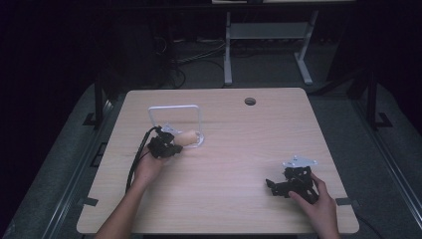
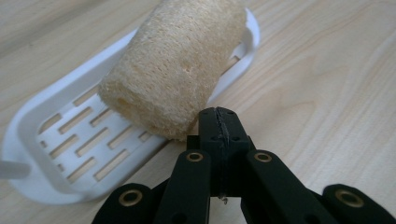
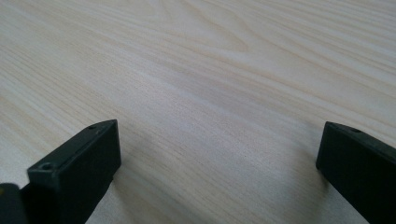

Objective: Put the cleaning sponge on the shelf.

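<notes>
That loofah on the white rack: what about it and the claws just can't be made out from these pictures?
- Loofah, left gripper view: its far end is cut off by the top edge, and its underside is hidden against the white slotted tray.
- Left claw, same view: shut beside the loofah; whether it touches it is unclear.
- Rack's wire frame, high view: too small and dim to show how it joins the tray.
- Right claw, right gripper view: open, its jaw tips cut by the frame edges.
</notes>
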Tool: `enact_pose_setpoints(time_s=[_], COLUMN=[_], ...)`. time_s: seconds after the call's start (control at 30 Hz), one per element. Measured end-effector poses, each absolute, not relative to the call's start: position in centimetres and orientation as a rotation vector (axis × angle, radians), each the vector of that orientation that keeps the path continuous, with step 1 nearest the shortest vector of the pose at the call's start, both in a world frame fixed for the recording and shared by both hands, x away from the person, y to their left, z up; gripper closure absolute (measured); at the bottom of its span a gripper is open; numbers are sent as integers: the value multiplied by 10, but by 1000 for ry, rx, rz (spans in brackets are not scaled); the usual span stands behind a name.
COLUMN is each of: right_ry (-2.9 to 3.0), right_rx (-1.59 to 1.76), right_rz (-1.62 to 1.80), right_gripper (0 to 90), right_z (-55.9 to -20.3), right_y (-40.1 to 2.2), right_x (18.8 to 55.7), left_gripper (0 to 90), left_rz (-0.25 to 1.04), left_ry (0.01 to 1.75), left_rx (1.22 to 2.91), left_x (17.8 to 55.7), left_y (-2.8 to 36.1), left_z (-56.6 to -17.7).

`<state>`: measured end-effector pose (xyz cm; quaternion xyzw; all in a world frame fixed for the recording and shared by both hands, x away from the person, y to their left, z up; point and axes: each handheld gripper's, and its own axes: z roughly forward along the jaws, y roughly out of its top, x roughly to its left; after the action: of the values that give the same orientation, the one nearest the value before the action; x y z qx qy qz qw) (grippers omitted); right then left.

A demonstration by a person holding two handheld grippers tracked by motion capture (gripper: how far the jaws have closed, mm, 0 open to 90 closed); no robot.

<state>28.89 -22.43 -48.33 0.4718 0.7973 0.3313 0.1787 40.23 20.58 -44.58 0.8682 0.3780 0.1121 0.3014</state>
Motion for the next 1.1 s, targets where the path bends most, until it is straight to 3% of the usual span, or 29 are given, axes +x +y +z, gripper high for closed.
enact_pose_setpoints(time_s=[0.47,1.1], right_ry=[2254,2255], right_rx=[1335,1334], right_rz=[937,937], right_gripper=[0,0], right_z=[-483,-483], right_y=[-224,-224], right_x=[289,289], left_gripper=[898,898], left_rz=[358,315], left_ry=[1068,1058], left_rx=[2279,2248], left_x=[408,398], left_y=[224,221], left_z=[-446,-442])
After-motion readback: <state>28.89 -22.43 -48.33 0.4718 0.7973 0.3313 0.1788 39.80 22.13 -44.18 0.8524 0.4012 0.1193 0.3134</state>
